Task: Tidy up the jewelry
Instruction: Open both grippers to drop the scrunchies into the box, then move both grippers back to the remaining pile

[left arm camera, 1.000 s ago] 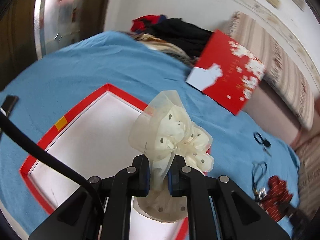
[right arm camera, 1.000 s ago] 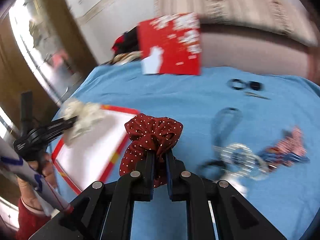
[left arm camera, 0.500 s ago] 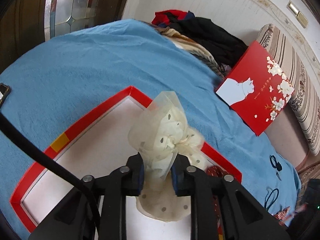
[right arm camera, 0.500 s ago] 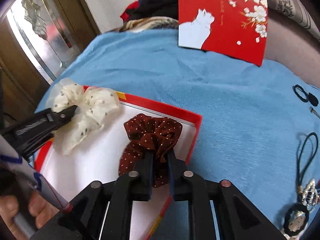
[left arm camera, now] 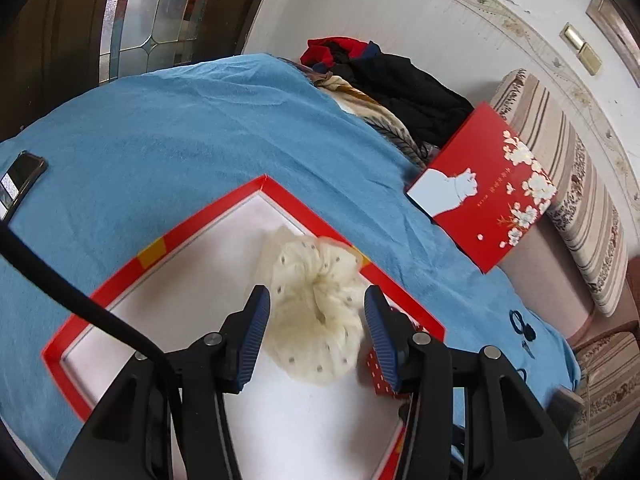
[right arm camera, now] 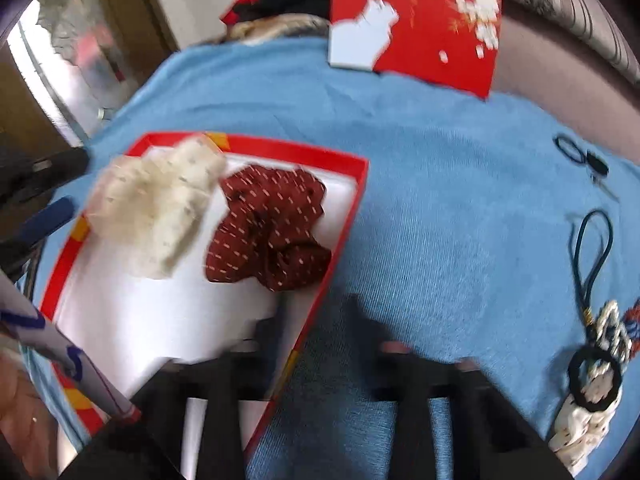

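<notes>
My left gripper [left arm camera: 316, 334] has its jaws opening, pads clear of the cream scrunchie [left arm camera: 314, 312], which lies loose between them on the white floor of the red-rimmed box [left arm camera: 192, 228]. My right gripper [right arm camera: 316, 336] is smeared by blur in its own view; its jaws are closing with nothing between them, fingers standing astride the box's right rim. The maroon scrunchie [right arm camera: 270, 228] lies ahead of it inside the box, touching the cream one on its left and close against the right rim. In the left view only a dotted scrap of it peeks out behind my right-hand pad. The near half of the box floor is bare white. The cream scrunchie lies close to the far corner rim. Outside the box the blue cloth [left arm camera: 160, 128] runs open all round. Farther off, the red lid [left arm camera: 492, 188] with a white cat leans against a striped cushion [left arm camera: 576, 200], with dark clothes [left arm camera: 400, 84] heaped beside it. A phone [left arm camera: 20, 184] lies at the cloth's left edge. Right of the box wait a black hair tie [right arm camera: 576, 152], a teal cord [right arm camera: 592, 248] and a tangle of pieces [right arm camera: 596, 368], well apart from both tools.
</notes>
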